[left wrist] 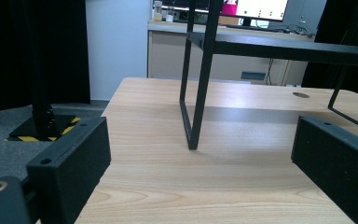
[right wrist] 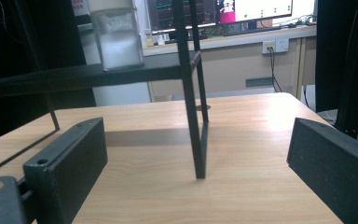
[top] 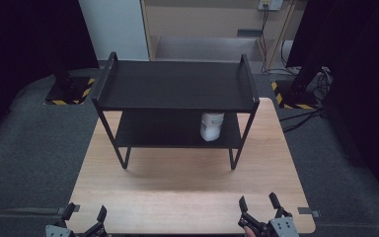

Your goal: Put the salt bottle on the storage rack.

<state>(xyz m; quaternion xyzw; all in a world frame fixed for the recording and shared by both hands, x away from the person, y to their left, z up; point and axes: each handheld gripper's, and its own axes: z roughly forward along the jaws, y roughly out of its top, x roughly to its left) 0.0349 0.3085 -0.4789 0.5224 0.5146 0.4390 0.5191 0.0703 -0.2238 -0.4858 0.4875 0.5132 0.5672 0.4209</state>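
Both grippers, left (top: 84, 214) and right (top: 259, 202), wait with fingers spread at the light wooden counter's (top: 187, 197) near edge; reaching carelessly could tip what seems a white plastic jar (top: 211, 126) on the black metal rack's (top: 175, 84) lower shelf.

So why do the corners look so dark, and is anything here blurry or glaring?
High view: dark corners, light falls on the wooden table; the black shelf rack casts a soft shadow in front of its legs. Left gripper view: sharp, the monitor behind is overexposed. Right gripper view: the white jar looks slightly soft, no strong glare.
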